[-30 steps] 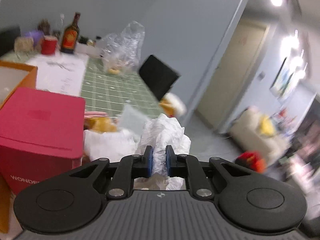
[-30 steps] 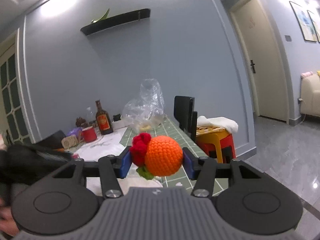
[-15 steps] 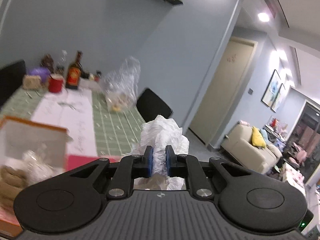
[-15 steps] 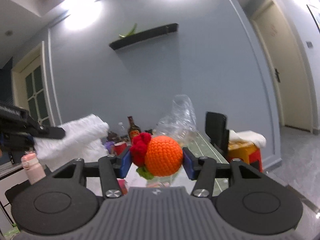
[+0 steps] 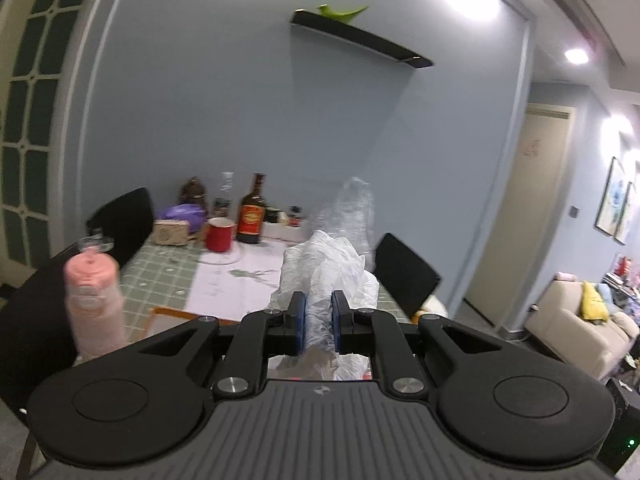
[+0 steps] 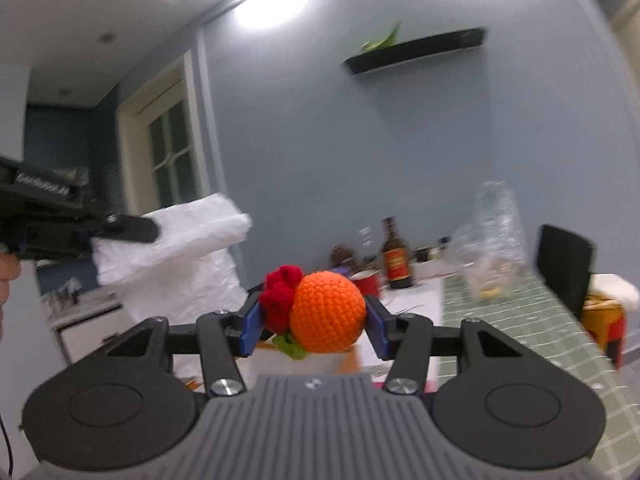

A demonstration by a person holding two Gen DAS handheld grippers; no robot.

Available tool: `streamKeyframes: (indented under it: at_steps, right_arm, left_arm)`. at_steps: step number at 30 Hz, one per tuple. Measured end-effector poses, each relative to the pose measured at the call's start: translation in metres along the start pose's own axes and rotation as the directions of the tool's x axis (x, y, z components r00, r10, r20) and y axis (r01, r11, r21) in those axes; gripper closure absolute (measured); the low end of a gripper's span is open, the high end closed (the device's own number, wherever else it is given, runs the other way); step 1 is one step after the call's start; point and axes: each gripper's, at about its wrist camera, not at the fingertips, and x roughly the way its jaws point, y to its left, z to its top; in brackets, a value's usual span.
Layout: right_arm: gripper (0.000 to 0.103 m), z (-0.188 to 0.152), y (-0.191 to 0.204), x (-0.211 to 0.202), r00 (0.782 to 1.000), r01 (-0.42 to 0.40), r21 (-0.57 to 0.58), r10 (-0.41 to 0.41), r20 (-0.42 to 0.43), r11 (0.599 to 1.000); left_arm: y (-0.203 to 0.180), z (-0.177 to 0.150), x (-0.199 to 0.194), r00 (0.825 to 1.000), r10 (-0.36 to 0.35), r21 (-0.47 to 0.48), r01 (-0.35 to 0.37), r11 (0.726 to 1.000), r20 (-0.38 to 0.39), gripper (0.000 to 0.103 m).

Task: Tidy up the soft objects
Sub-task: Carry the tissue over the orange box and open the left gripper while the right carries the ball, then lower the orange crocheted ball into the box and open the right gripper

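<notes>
Left tool [image 5: 319,323] clenching crumpled white plastic bag [image 5: 326,268] between its pads, right tool [image 6: 312,322] gripping orange crochet ball [image 6: 327,311] with red knit flower, both hanging above green-tiled desk [image 5: 160,276], open air ahead

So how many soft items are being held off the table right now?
2. A white crumpled bag is clamped in the left gripper; an orange crochet ball with red bits sits clamped in the right gripper. Others may lie below, out of view.
</notes>
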Motion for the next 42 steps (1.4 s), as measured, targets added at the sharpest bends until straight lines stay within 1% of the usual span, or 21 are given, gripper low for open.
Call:
streamKeyframes:
  at_steps: [3, 6, 9, 11, 14, 17, 20, 23, 25, 27, 29, 30, 31, 32, 33, 34, 35, 36, 37, 40, 42]
  right_arm:
    - [0.051, -0.009, 0.02, 0.034, 0.998, -0.035, -0.026, 0.033, -0.056, 0.999]
    - [0.051, -0.022, 0.036, 0.073, 0.989, -0.071, -0.054, 0.063, -0.137, 0.996]
    - [0.051, -0.032, 0.035, 0.111, 0.961, -0.131, 0.014, 0.131, -0.244, 0.991]
    - [0.051, -0.035, 0.028, 0.131, 0.947, -0.126, 0.05, 0.135, -0.291, 0.991]
    - [0.051, -0.039, 0.019, 0.149, 0.944, -0.098, 0.043, 0.106, -0.313, 0.994]
    - [0.051, -0.04, 0.011, 0.159, 0.94, -0.092, 0.025, 0.095, -0.329, 0.995]
    - [0.051, -0.042, 0.005, 0.164, 0.938, -0.087, -0.003, 0.081, -0.336, 0.996]
    - [0.051, -0.038, 0.002, 0.163, 0.938, -0.094, -0.007, 0.086, -0.337, 0.996]
    - [0.051, -0.038, 0.0, 0.161, 0.937, -0.096, -0.017, 0.084, -0.338, 0.995]
    - [0.051, -0.039, 0.0, 0.159, 0.936, -0.092, -0.025, 0.078, -0.343, 0.995]
    - [0.051, -0.04, -0.001, 0.16, 0.933, -0.09, -0.022, 0.076, -0.353, 0.996]
    - [0.051, -0.04, -0.002, 0.161, 0.93, -0.087, -0.019, 0.075, -0.359, 0.996]
    - [0.051, -0.04, -0.003, 0.161, 0.929, -0.082, -0.014, 0.071, -0.364, 0.997]
    - [0.051, -0.04, -0.004, 0.16, 0.929, -0.077, -0.011, 0.068, -0.365, 0.997]
    - [0.051, -0.04, -0.005, 0.16, 0.929, -0.074, -0.008, 0.066, -0.365, 0.997]
    - [0.051, -0.04, -0.006, 0.16, 0.929, -0.073, -0.005, 0.066, -0.365, 0.997]
    - [0.051, -0.039, -0.007, 0.159, 0.929, -0.071, -0.002, 0.066, -0.365, 0.997]
    - [0.051, -0.039, -0.008, 0.158, 0.928, -0.072, -0.001, 0.067, -0.366, 0.997]
    - [0.051, -0.039, -0.008, 0.157, 0.929, -0.077, -0.004, 0.07, -0.363, 0.997]
    - [0.051, -0.041, -0.004, 0.155, 0.924, -0.095, -0.032, 0.077, -0.375, 0.995]
    - [0.051, -0.042, -0.002, 0.154, 0.922, -0.092, -0.044, 0.068, -0.38, 0.995]
  left_arm:
    - [0.027, -0.002, 0.01, 0.999, 0.016, -0.037, -0.017, 0.999, -0.028, 0.088]
    - [0.053, -0.005, 0.034, 0.998, 0.03, -0.076, -0.034, 0.997, -0.057, 0.088]
    - [0.073, -0.011, 0.063, 0.994, 0.059, -0.07, -0.066, 0.995, -0.09, 0.088]
    - [0.087, -0.015, 0.085, 0.992, 0.082, -0.062, -0.089, 0.994, -0.096, 0.088]
    - [0.106, -0.023, 0.117, 0.985, 0.105, -0.073, -0.116, 0.991, -0.14, 0.088]
    - [0.12, -0.029, 0.146, 0.96, 0.156, -0.069, -0.176, 0.982, -0.231, 0.088]
    - [0.129, -0.039, 0.171, 0.942, 0.196, -0.041, -0.215, 0.976, -0.272, 0.088]
    - [0.136, -0.051, 0.189, 0.911, 0.279, 0.011, -0.289, 0.957, -0.305, 0.088]
    - [0.139, -0.058, 0.2, 0.896, 0.301, 0.031, -0.308, 0.951, -0.328, 0.087]
    - [0.141, -0.067, 0.208, 0.879, 0.313, 0.052, -0.316, 0.947, -0.36, 0.084]
    - [0.142, -0.073, 0.217, 0.85, 0.335, 0.084, -0.33, 0.94, -0.406, 0.082]
    - [0.142, -0.074, 0.218, 0.846, 0.331, 0.08, -0.328, 0.941, -0.418, 0.08]
    - [0.141, -0.073, 0.216, 0.847, 0.329, 0.076, -0.328, 0.942, -0.418, 0.078]
    - [0.139, -0.073, 0.215, 0.848, 0.328, 0.078, -0.326, 0.942, -0.416, 0.071]
    - [0.137, -0.072, 0.213, 0.851, 0.319, 0.083, -0.314, 0.946, -0.417, 0.057]
    - [0.133, -0.07, 0.211, 0.857, 0.297, 0.092, -0.286, 0.954, -0.422, 0.049]
    - [0.129, -0.069, 0.207, 0.862, 0.277, 0.106, -0.256, 0.961, -0.425, 0.029]
    - [0.123, -0.068, 0.202, 0.861, 0.286, 0.126, -0.257, 0.958, -0.42, 0.017]
    - [0.115, -0.066, 0.192, 0.866, 0.313, 0.138, -0.281, 0.95, -0.39, 0.017]
    - [0.1, -0.061, 0.159, 0.903, 0.343, 0.126, -0.32, 0.939, -0.26, 0.014]
    - [0.093, -0.057, 0.14, 0.912, 0.333, 0.141, -0.306, 0.941, -0.239, 0.014]
